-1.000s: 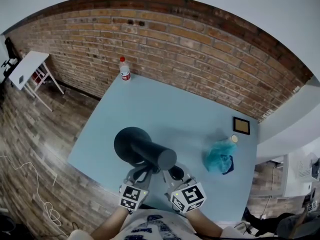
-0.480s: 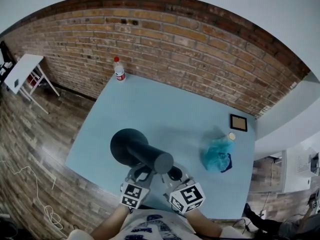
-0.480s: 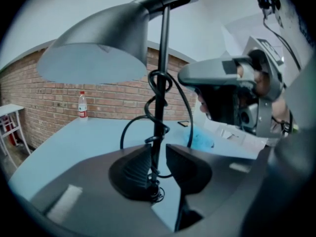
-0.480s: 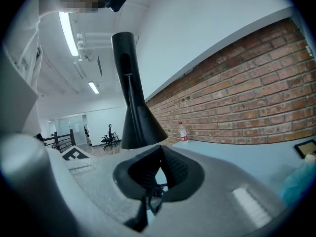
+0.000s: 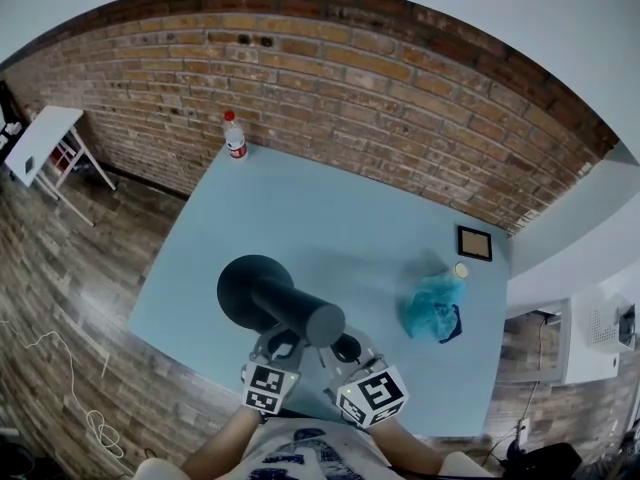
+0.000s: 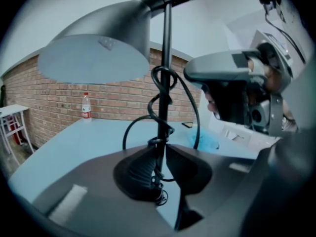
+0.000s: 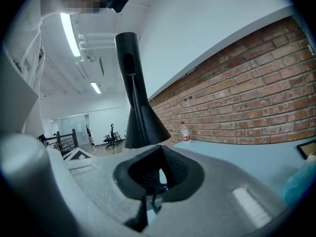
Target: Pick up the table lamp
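The black table lamp (image 5: 275, 301) stands at the near edge of the blue table (image 5: 330, 208), its cone shade (image 5: 252, 290) seen from above. My left gripper (image 5: 283, 345) and right gripper (image 5: 343, 351) meet low on the lamp, under the shade. In the left gripper view the thin pole (image 6: 166, 83), with the black cord (image 6: 190, 107) wound round it, runs up from between the shut jaws to the shade (image 6: 98, 43). The right gripper view shows the shade (image 7: 140, 122) from behind, above jaws shut on the pole. The lamp's base is hidden.
A water bottle (image 5: 234, 135) stands at the table's far left corner by the brick wall. A crumpled blue bag (image 5: 432, 306), a small round lid (image 5: 461, 269) and a dark framed square (image 5: 474, 243) lie at the right. A white side table (image 5: 40, 138) stands on the floor at the left.
The whole head view has drifted a little, so lamp and bottle sit slightly further left. Both grippers stay at the lamp's pole.
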{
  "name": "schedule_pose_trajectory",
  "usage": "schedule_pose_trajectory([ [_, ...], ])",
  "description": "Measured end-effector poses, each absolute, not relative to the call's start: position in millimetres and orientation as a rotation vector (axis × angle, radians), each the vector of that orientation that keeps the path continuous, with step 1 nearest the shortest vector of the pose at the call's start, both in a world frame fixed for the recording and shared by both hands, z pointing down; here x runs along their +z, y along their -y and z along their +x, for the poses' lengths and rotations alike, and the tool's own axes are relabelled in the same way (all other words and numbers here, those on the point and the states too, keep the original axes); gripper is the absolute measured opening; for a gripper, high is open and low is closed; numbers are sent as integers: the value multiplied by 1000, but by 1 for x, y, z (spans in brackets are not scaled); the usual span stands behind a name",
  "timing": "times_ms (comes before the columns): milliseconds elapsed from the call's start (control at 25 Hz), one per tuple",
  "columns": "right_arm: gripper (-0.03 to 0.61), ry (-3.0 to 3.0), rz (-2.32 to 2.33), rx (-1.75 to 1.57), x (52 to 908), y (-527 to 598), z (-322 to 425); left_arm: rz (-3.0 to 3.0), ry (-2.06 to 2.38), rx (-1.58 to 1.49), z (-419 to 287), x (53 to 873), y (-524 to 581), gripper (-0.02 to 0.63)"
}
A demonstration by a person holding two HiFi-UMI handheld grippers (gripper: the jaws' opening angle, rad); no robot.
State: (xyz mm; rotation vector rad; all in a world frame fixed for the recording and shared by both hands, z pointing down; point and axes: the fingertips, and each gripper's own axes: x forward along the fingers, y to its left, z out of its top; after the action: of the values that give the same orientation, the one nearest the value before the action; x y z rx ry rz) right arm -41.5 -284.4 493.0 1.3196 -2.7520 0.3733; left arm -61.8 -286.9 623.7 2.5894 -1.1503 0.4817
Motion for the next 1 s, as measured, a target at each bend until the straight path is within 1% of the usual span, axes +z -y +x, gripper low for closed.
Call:
schedule_pose_trajectory([
  [680, 2, 2855, 1222, 245, 464, 287, -69, 2550, 1142, 482, -58, 645, 289, 55],
  [760, 30, 2858, 1223, 264, 466, 287, -68, 2544, 1137, 482, -59, 647, 289, 55],
  [920, 46, 2872, 1213, 282, 466, 287, -68, 2534, 1131, 485, -59, 652, 290, 55],
  [1000, 69, 2886, 1209, 303, 466, 287, -67, 2530, 1129, 483, -59, 653, 289, 55],
])
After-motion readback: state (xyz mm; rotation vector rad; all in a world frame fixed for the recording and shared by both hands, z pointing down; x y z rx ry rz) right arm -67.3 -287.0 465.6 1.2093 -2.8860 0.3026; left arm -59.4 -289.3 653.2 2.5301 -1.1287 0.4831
